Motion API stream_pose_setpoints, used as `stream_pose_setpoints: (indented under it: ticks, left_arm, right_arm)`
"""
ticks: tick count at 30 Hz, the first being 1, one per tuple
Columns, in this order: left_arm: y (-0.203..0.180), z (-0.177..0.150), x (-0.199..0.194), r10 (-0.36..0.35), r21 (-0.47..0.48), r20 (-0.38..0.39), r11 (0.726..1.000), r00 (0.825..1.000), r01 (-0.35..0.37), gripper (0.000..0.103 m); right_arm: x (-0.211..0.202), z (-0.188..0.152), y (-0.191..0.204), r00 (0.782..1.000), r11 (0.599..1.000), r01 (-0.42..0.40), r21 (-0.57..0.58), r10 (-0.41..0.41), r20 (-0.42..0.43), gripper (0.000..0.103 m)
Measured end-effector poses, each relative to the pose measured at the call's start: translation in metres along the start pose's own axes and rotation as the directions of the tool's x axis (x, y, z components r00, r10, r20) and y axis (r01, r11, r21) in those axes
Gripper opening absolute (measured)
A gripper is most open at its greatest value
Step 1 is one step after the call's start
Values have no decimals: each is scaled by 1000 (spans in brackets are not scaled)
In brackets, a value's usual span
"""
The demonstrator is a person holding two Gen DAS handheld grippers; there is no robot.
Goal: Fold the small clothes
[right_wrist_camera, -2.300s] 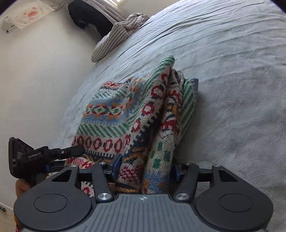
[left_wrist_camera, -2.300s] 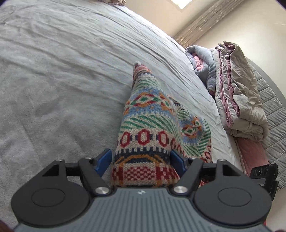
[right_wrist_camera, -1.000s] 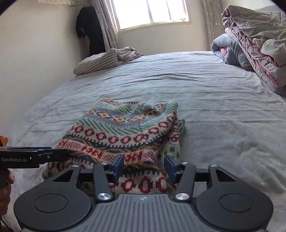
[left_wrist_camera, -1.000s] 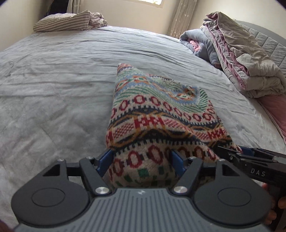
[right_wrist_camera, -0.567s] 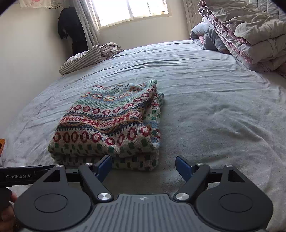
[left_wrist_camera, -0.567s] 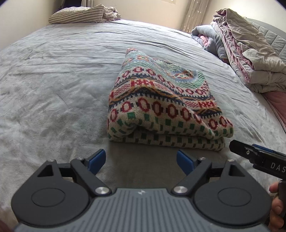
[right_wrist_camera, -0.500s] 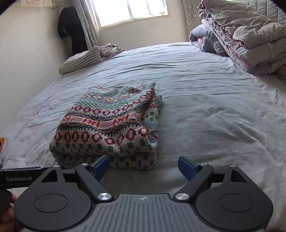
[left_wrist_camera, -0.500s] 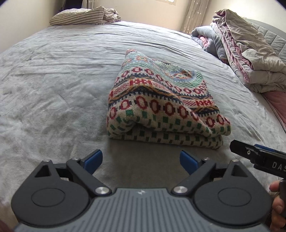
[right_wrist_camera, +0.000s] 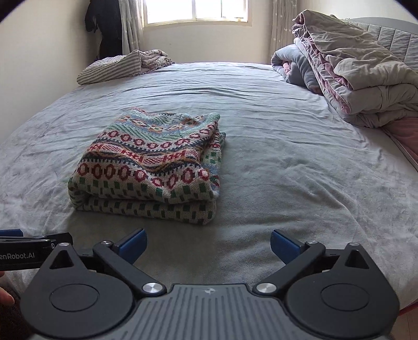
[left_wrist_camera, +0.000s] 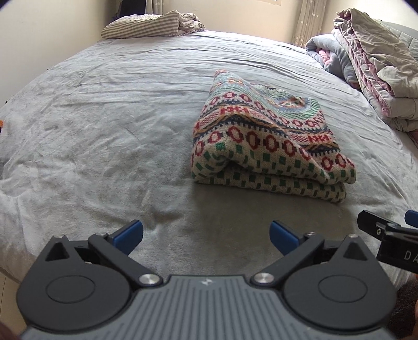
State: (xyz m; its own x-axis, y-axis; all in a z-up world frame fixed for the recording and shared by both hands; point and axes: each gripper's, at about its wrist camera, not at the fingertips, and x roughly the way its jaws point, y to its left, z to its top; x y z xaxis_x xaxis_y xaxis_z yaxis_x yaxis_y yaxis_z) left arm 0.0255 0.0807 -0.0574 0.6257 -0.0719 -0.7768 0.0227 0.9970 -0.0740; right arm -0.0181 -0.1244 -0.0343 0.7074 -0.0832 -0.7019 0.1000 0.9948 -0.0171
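Observation:
A knitted sweater (left_wrist_camera: 261, 136) with red, green and blue bands lies folded in a thick rectangle on the grey bed (left_wrist_camera: 104, 117). In the right wrist view the sweater (right_wrist_camera: 151, 162) sits left of centre. My left gripper (left_wrist_camera: 206, 231) hangs short of the near fold, its jaws opening wide, with only bedsheet between them. My right gripper (right_wrist_camera: 209, 240) stands likewise back from the sweater, jaws opening and nothing between them. Each gripper's side shows at the edge of the other's view.
A heap of folded quilts (right_wrist_camera: 352, 70) fills the bed's right side by the headboard. A striped cloth (right_wrist_camera: 122, 65) lies at the far left corner under the window (right_wrist_camera: 196, 10). Grey sheet (right_wrist_camera: 287, 170) stretches bare right of the sweater.
Both grippers laid the sweater down, let go of its near fold and spread their jaws. They drew back toward the bed's near edge, and the sweater now lies folded alone.

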Motion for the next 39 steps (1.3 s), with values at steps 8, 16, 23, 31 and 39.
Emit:
stream_pose_setpoints:
  ticks: [8, 16, 23, 31, 39]
  left_arm:
    - [-8, -3, -3, 23, 37, -8, 999, 1000, -23, 102]
    - [-11, -3, 0, 54, 55, -14, 997, 998, -53, 102]
    - [-15, -2, 6, 59, 66, -26, 996, 998, -57, 102]
    - [-19, -4, 13, 59, 81, -43, 995, 997, -55, 102]
    - [-22, -2, 17, 60, 87, -48, 995, 997, -56, 102]
  right_arm:
    - [-4, -2, 7, 1000, 1000, 9, -5, -9, -5, 103]
    - [-3, -3, 12, 1000, 1000, 3, -15, -3, -29, 103]
    - [1, -3, 14, 999, 1000, 0, -19, -1, -39, 103]
    - [6, -3, 13, 999, 1000, -5, -17, 4, -44, 103]
    - [8, -2, 13, 999, 1000, -5, -20, 4, -42, 103]
